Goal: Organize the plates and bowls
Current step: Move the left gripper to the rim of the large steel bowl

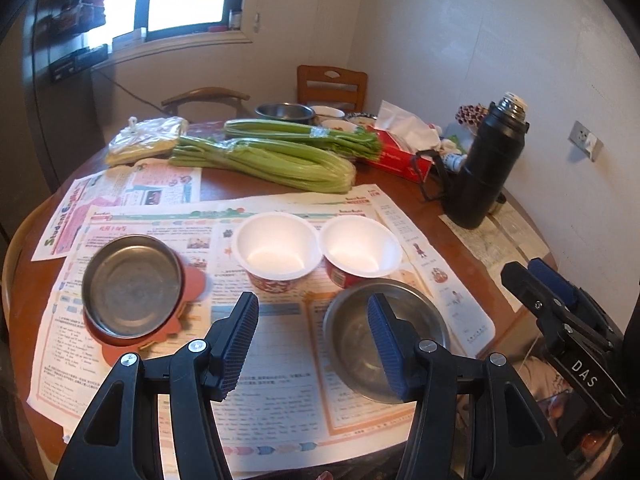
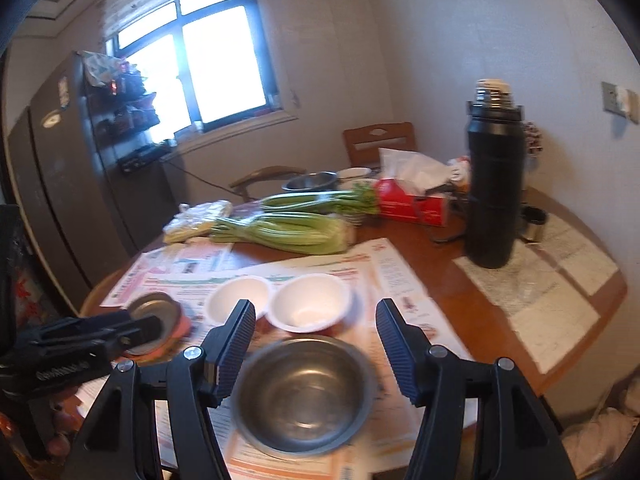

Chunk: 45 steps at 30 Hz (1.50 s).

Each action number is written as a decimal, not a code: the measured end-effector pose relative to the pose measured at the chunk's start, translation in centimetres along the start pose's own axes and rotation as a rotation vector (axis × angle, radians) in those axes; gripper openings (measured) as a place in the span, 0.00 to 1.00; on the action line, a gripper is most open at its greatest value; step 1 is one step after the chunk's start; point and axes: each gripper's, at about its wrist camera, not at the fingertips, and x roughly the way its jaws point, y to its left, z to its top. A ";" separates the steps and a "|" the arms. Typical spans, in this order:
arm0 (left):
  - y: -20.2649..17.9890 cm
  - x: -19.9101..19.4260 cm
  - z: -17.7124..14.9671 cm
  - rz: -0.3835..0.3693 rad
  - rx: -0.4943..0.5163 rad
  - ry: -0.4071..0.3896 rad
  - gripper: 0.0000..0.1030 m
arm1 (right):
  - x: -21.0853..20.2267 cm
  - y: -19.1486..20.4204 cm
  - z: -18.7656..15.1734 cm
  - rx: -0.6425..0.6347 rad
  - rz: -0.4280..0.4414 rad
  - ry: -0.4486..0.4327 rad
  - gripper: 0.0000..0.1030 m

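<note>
On the newspaper-covered round table stand two white foam bowls (image 1: pixel 276 246) (image 1: pixel 360 246) side by side, a steel bowl (image 1: pixel 132 286) with a red outer shell at the left, and a plain steel bowl (image 1: pixel 384 336) at the front right. My left gripper (image 1: pixel 314 344) is open and empty, held above the newspaper between the two steel bowls. My right gripper (image 2: pixel 316 354) is open and empty, hovering over the plain steel bowl (image 2: pixel 304 392). The foam bowls (image 2: pixel 308 306) show just beyond it. The right gripper also shows at the right edge of the left wrist view (image 1: pixel 560 312).
Celery bunches (image 1: pixel 272 160), a plastic bag (image 1: pixel 144 138), a red tissue box (image 1: pixel 400 152) and a tall black thermos (image 1: pixel 488 160) stand further back. More bowls (image 1: pixel 286 112) sit at the far edge near two wooden chairs (image 1: pixel 332 86). A fridge (image 2: pixel 60 184) is at the left.
</note>
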 end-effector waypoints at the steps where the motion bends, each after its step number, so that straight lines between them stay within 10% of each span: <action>1: -0.2 0.2 0.0 -0.003 0.001 0.006 0.57 | -0.1 -0.5 -0.1 -0.002 -0.017 0.007 0.61; 22: -3.7 6.7 -2.4 -0.064 0.060 0.187 0.57 | 3.1 -4.5 -4.8 0.094 -0.038 0.265 0.60; 45: -0.6 11.8 -3.7 -0.052 -0.034 0.292 0.57 | 7.7 -2.8 -6.4 0.014 -0.009 0.296 0.60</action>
